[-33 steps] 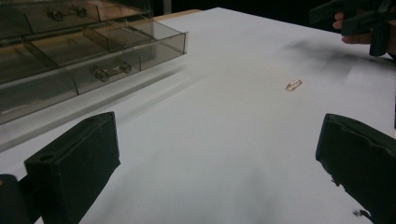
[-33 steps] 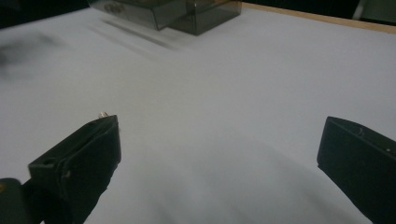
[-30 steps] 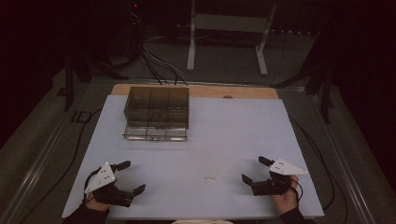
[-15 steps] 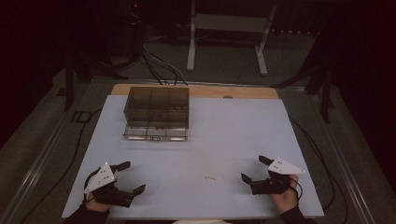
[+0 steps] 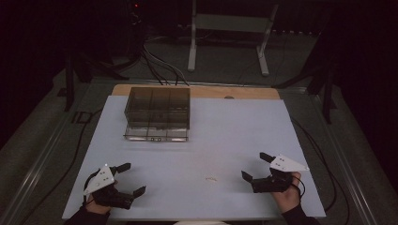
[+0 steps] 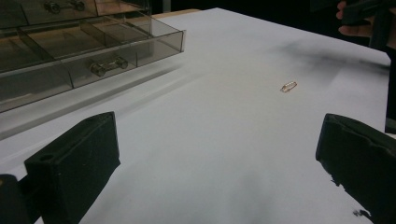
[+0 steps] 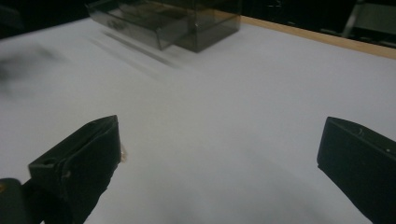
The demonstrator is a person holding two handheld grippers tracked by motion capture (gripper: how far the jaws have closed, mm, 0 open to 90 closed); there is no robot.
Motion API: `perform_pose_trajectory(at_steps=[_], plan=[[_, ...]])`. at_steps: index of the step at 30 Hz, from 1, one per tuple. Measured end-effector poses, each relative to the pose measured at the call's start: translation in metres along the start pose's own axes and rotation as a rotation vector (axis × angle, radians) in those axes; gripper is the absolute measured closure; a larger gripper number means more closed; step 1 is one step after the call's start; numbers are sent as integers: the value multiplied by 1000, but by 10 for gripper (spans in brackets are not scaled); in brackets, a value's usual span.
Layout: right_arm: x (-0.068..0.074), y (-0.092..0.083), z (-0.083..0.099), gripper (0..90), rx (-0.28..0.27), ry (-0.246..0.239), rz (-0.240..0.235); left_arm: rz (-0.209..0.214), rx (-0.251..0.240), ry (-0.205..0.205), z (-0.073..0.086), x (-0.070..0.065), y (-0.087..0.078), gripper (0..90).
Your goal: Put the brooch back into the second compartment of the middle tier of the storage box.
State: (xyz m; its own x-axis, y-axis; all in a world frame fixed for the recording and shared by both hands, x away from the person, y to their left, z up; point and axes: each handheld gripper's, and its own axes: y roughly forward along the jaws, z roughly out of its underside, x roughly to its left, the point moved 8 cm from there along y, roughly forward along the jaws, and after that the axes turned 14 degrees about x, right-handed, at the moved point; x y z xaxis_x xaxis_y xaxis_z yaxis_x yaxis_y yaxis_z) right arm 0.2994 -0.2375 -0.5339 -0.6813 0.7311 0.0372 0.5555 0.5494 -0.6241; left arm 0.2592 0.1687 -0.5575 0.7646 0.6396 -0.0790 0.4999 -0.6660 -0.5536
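Small clip (image 5: 211,178) on bare mat between left gripper (image 5: 132,178) and right gripper (image 5: 253,167), both spread, near front edge.

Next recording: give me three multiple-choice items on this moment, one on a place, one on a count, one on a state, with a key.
1. Where does the small clip lie?
A. Inside the drawer box
B. On the white sheet between the two grippers
C. In the right hand-held gripper

2. How many hand-held grippers are over the table?
A. One
B. Two
C. Three

3. How stands the left hand-held gripper?
A. Open
B. Shut on the clip
C. Shut on a drawer

Key: 1 B, it lies bare on the sheet. 2 B, the left and the right hand-held gripper. 3 A, its jaws stand wide apart with nothing between them.
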Motion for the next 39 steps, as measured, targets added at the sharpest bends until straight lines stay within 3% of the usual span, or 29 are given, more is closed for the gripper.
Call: perform_pose_trajectory(at_steps=[15, 30, 39], plan=[[13, -2, -28, 0, -30, -49, -20, 19, 9, 2, -1, -3, 3, 6], [38, 15, -49, 0, -22, -127, -97, 17, 7, 7, -1, -4, 3, 6], [55, 30, -55, 0, 3, -169, -177, 20, 12, 9, -1, -5, 3, 6]])
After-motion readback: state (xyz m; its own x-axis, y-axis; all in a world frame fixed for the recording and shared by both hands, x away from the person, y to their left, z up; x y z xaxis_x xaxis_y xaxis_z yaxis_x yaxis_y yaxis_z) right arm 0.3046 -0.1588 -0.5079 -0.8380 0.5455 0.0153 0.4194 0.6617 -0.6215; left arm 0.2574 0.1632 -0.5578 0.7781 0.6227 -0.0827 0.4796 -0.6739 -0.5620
